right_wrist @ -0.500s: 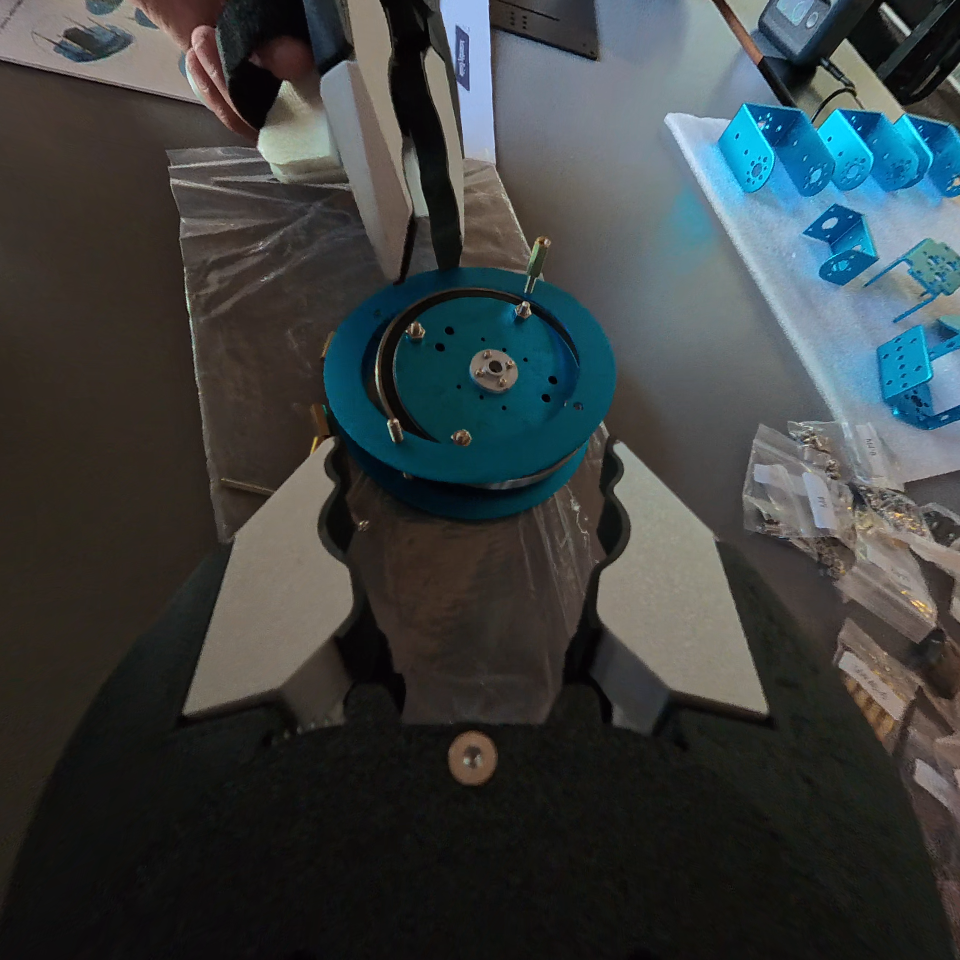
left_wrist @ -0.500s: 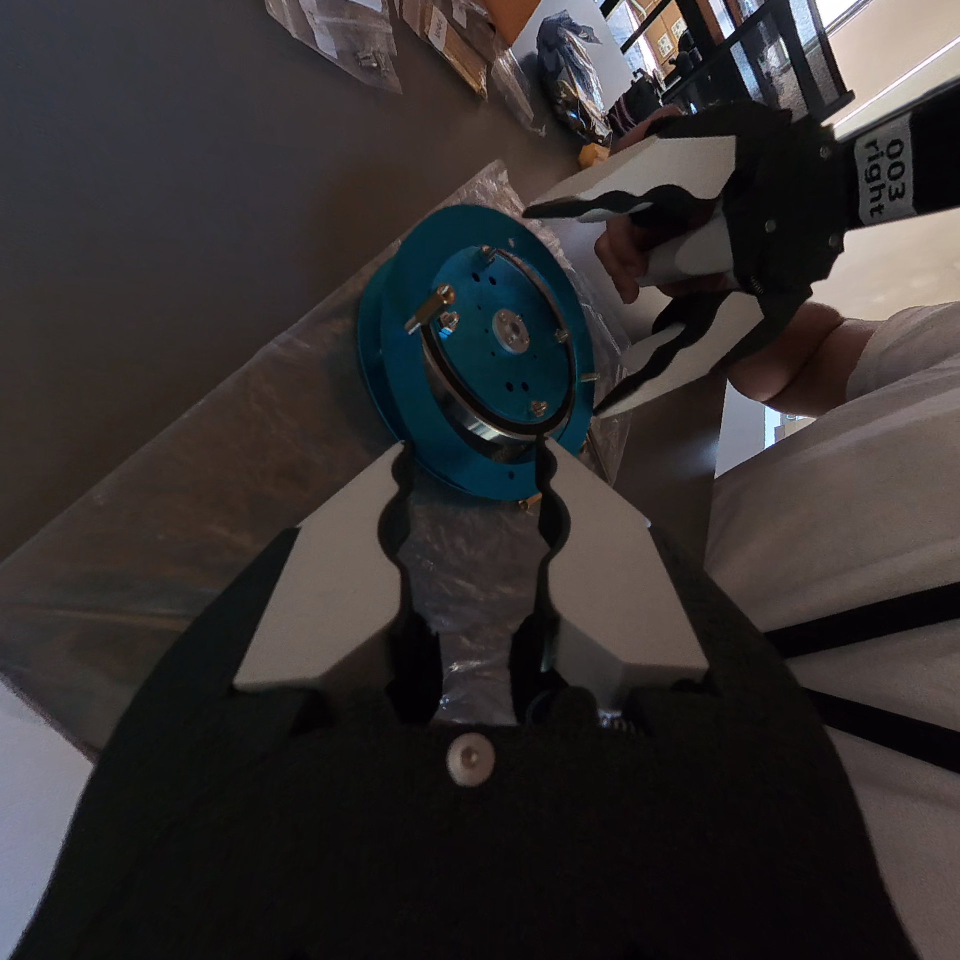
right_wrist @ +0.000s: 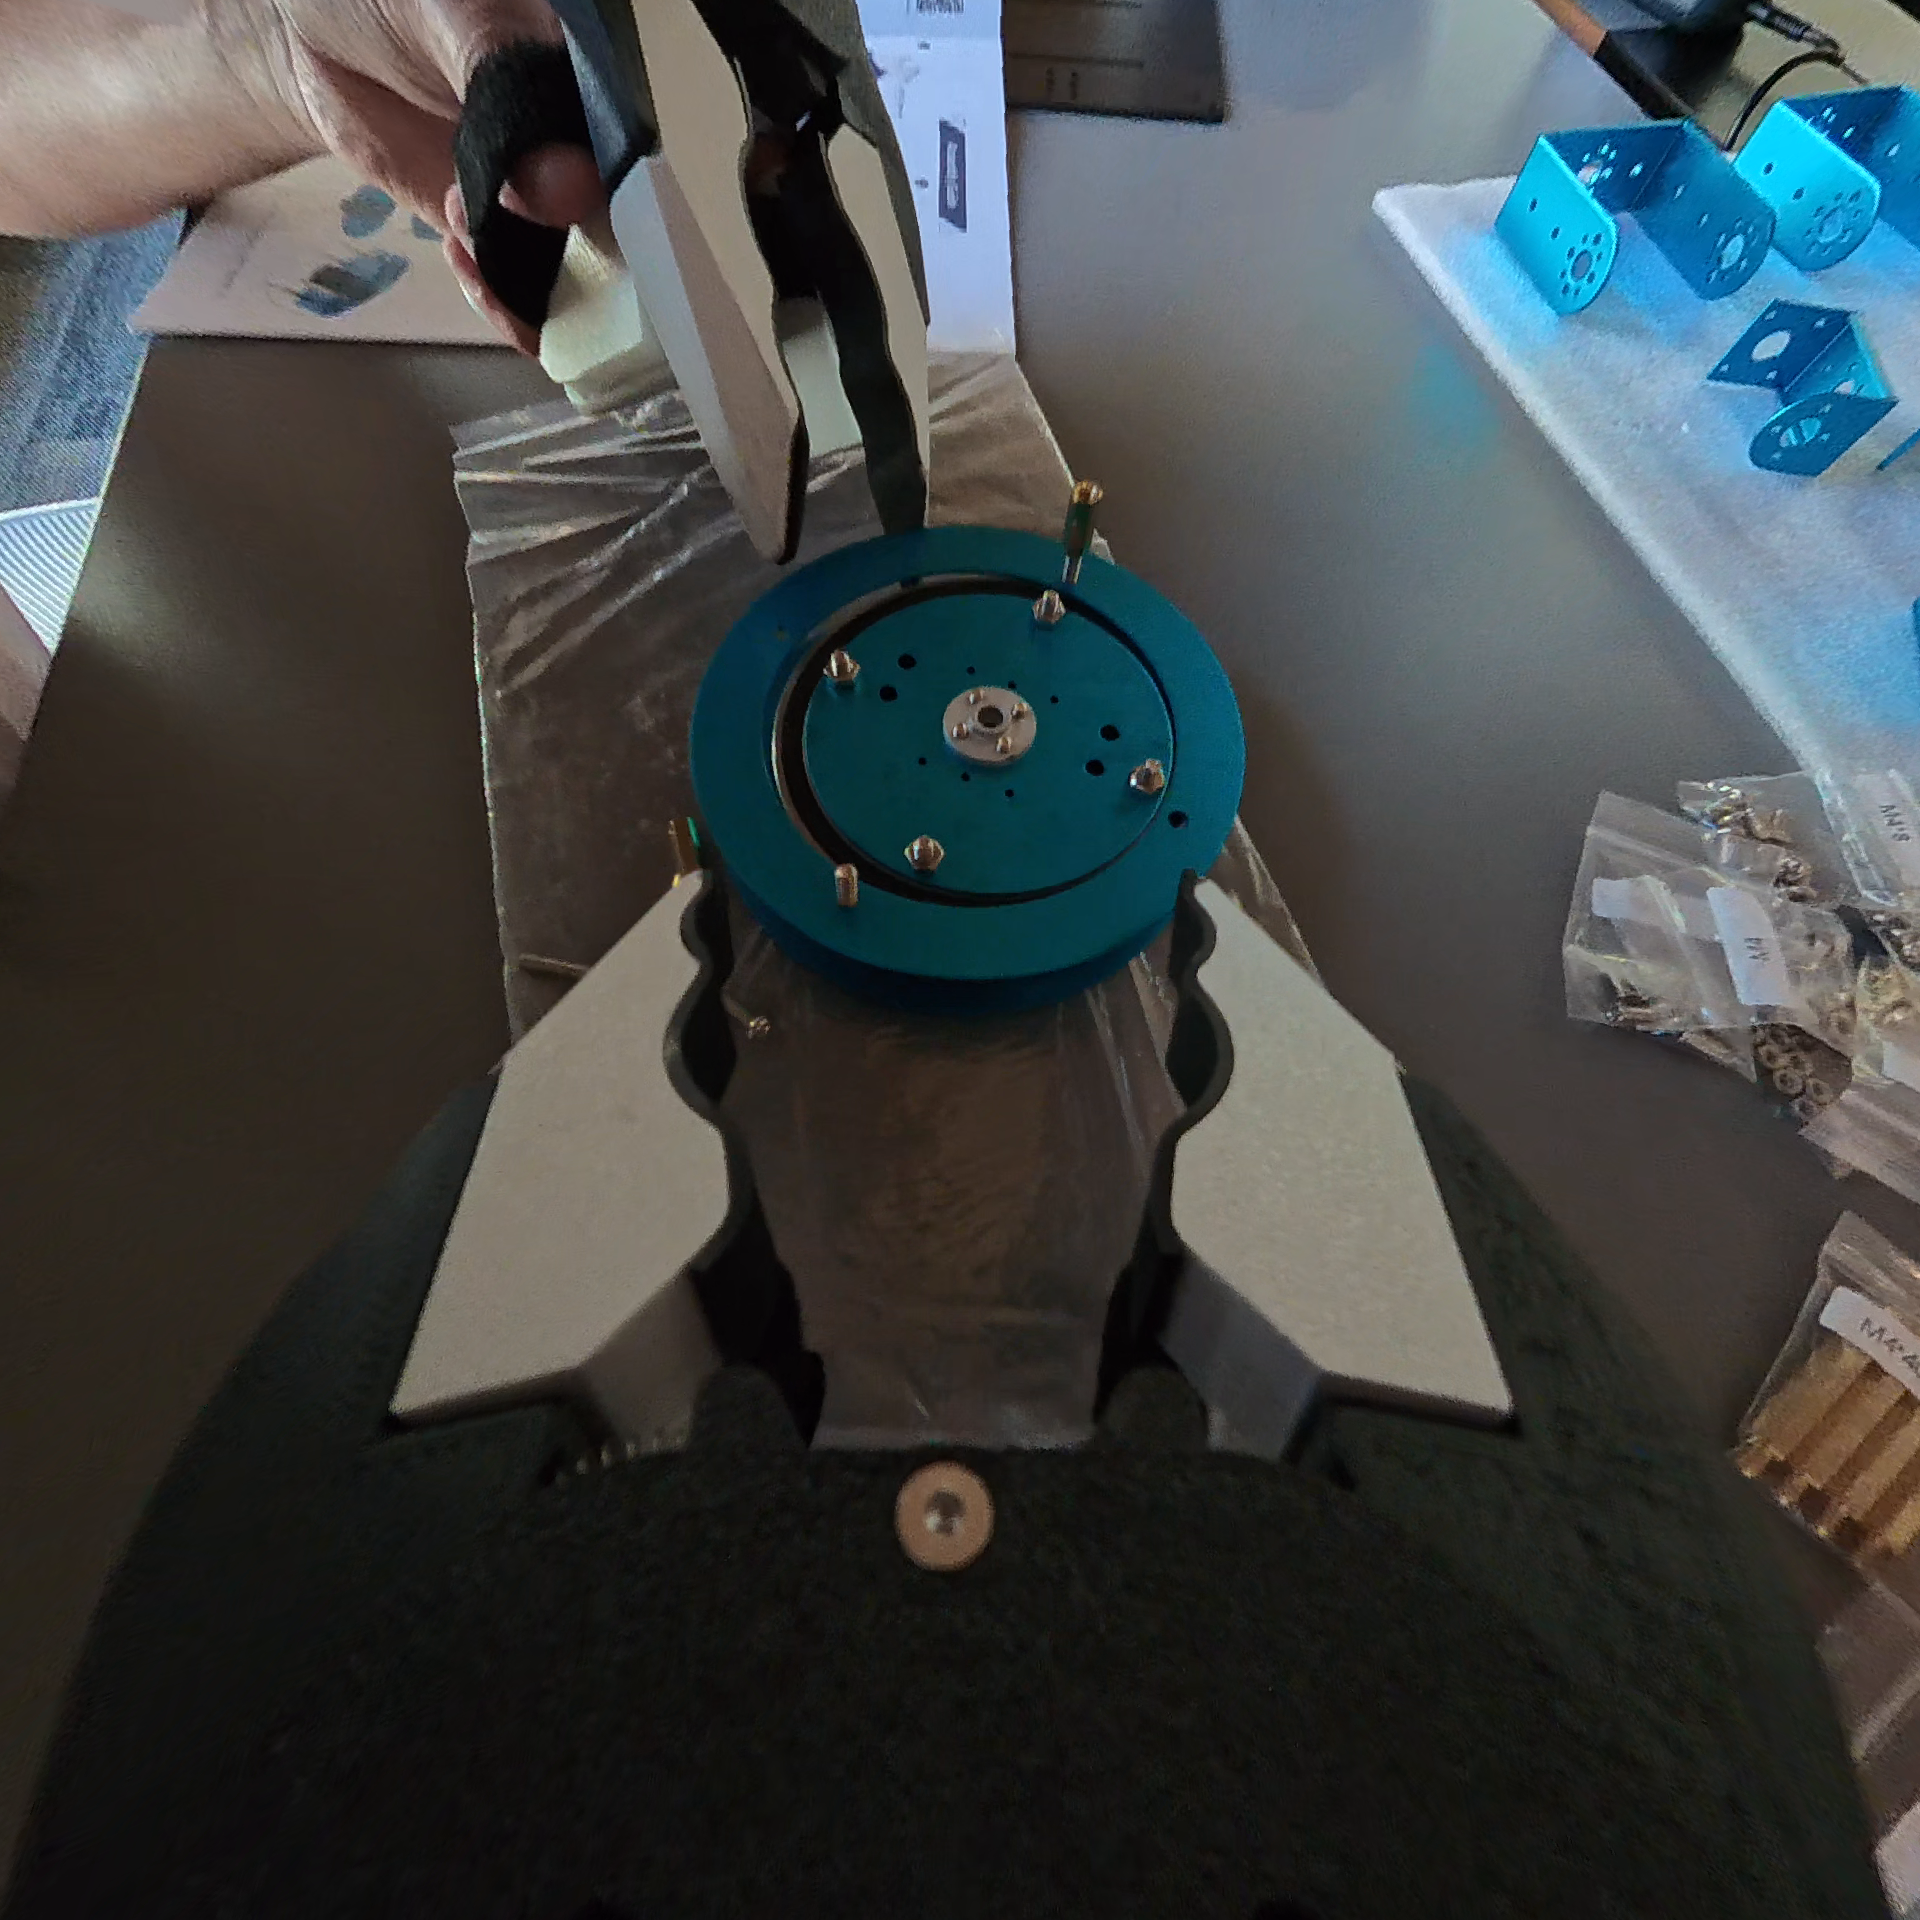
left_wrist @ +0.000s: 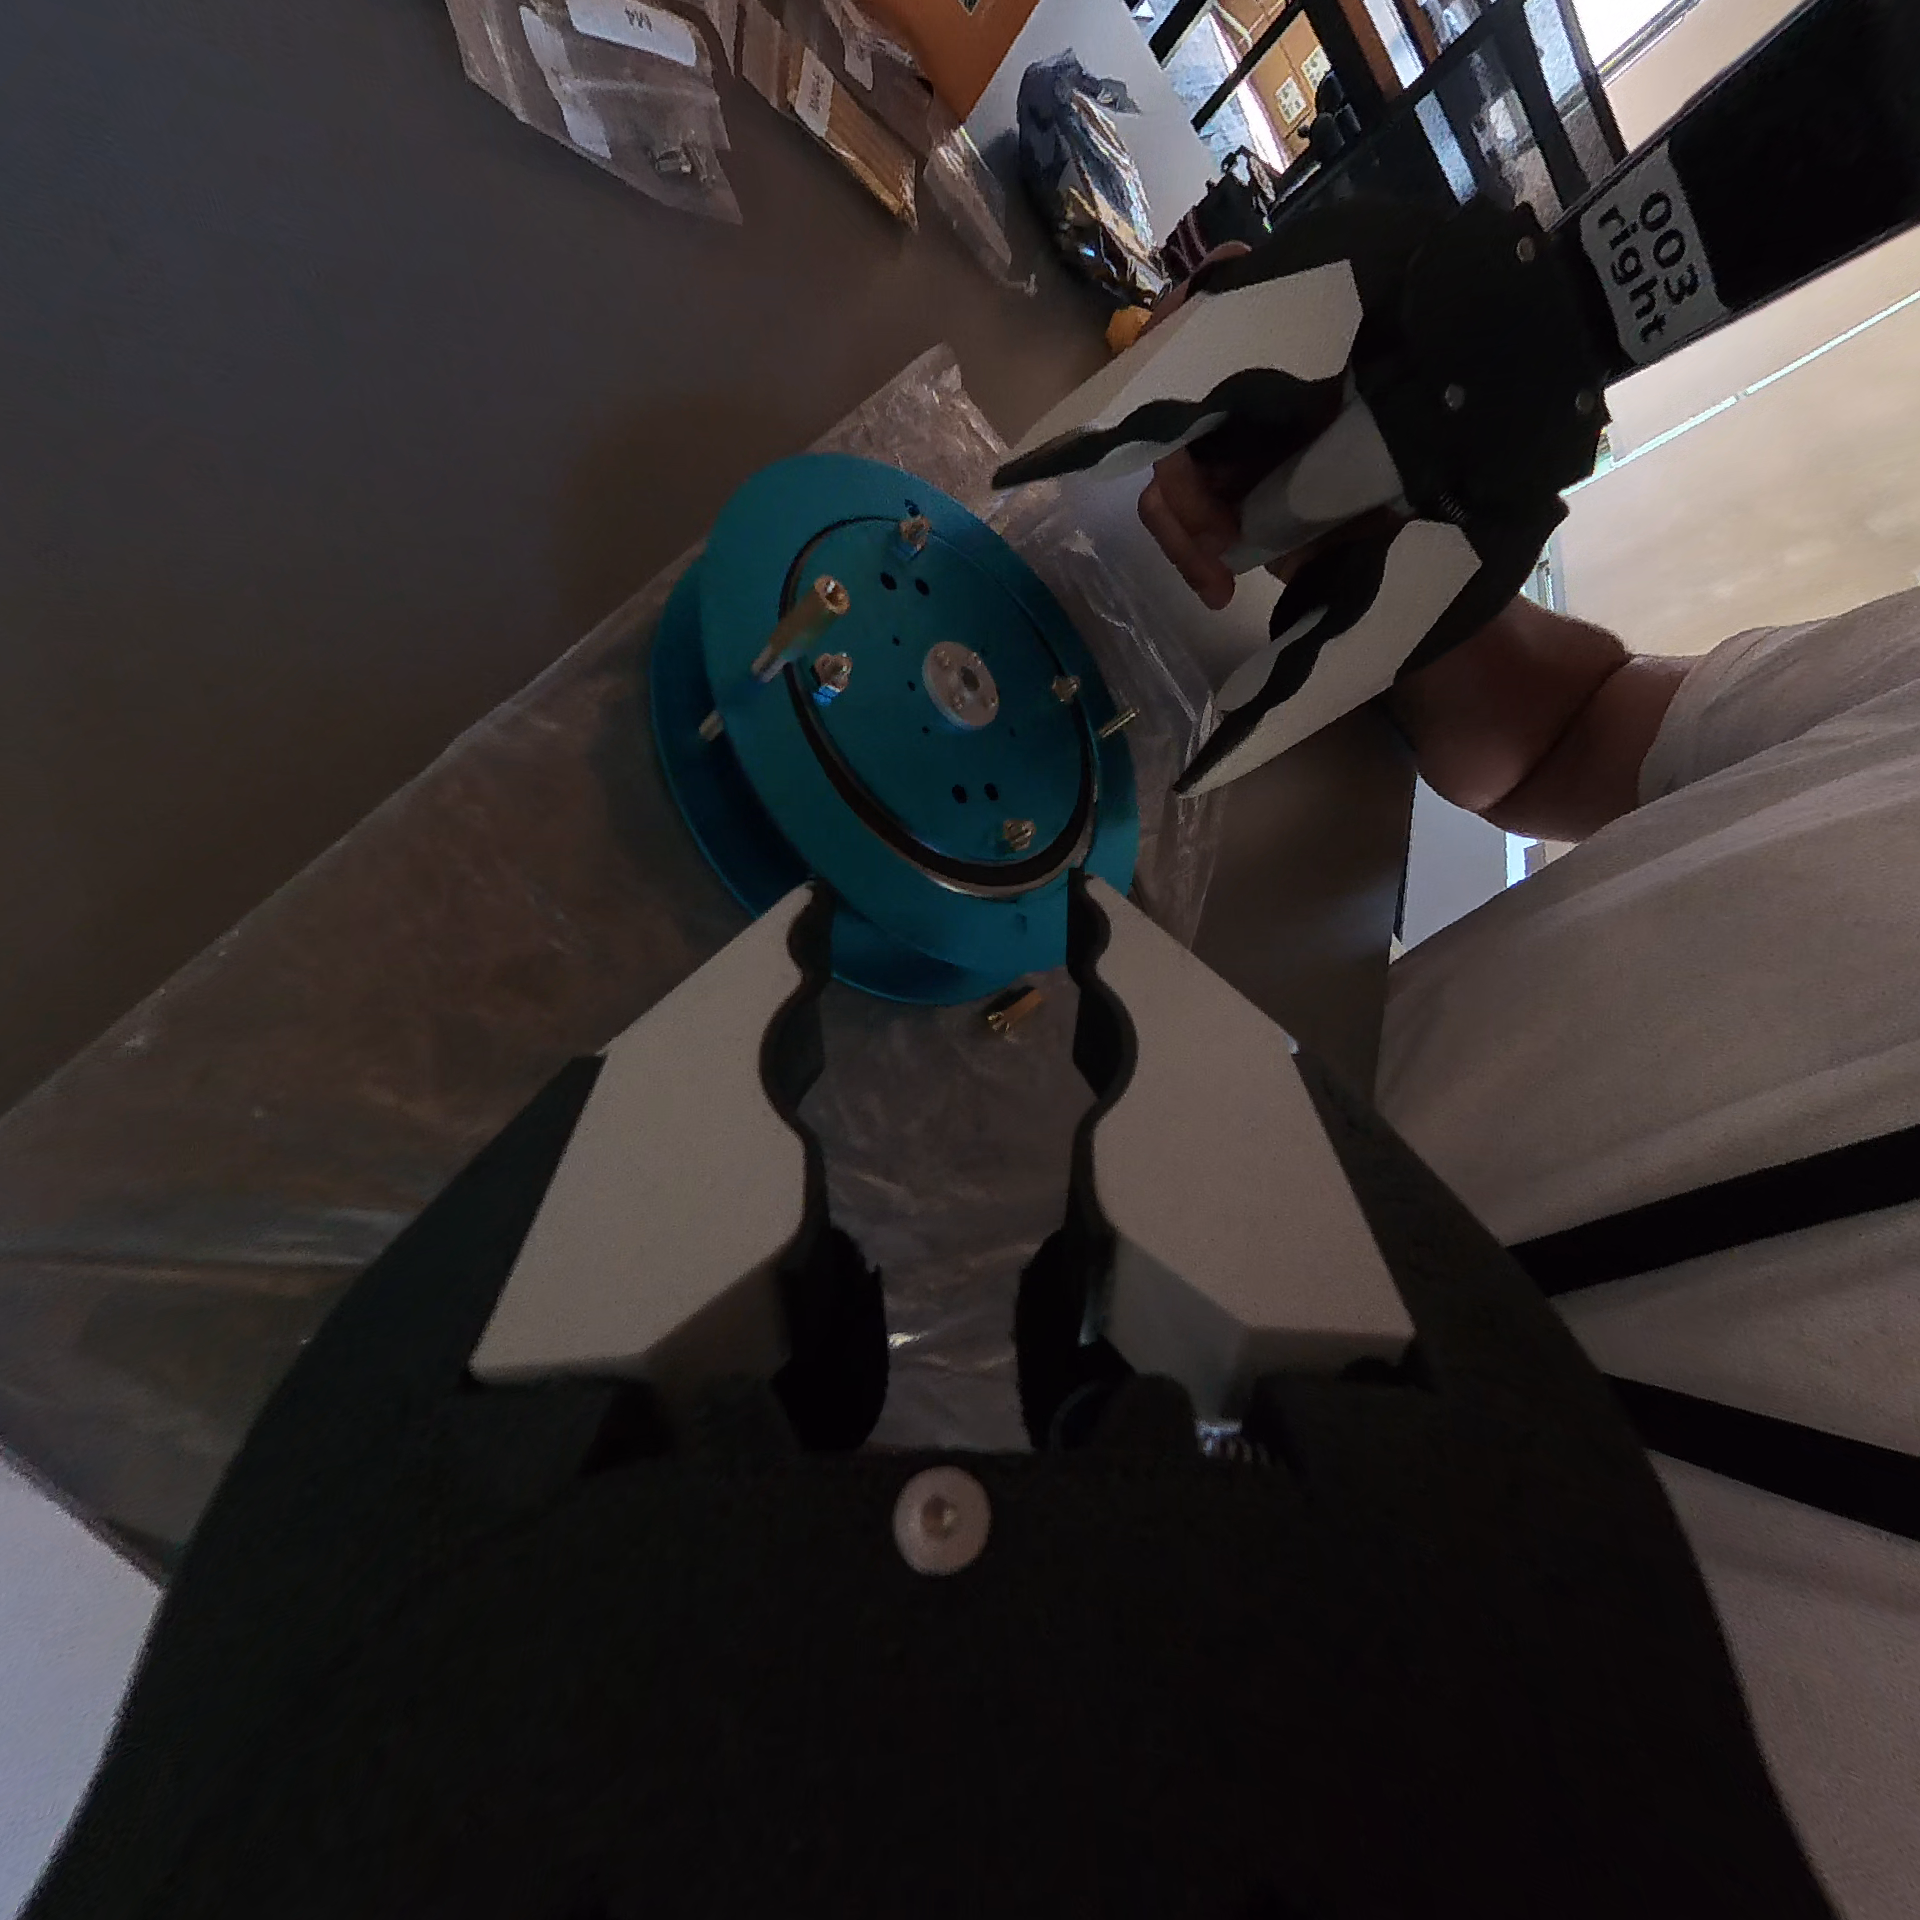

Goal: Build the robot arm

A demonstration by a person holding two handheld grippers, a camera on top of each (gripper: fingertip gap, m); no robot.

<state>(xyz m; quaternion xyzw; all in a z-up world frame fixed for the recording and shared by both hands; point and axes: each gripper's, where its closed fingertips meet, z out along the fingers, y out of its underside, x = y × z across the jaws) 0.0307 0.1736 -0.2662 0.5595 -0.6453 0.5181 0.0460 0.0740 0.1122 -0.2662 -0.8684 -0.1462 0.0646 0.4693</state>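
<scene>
Round blue metal turntable disc [right_wrist: 966, 758] on clear plastic bag [right_wrist: 935, 1143], right gripper [right_wrist: 940, 914] wide at its near rim, left gripper [left_wrist: 940, 914] narrower, empty, brass standoff [right_wrist: 1081, 530] fitted far side.

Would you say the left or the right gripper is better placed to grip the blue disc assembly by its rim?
Probably right: the right gripper is open wide, its fingertips flanking the blue disc assembly. The left gripper is narrower and reaches only the near rim.

Both views are dim and warm-grey, lit from windows [left_wrist: 1766, 436] blown out white at two o'clock in the left wrist view — strong fisheye bending toward the edges. Foam sheet [right_wrist: 1621, 436] at one o'clock glares blue-white; edges blur slightly.
</scene>
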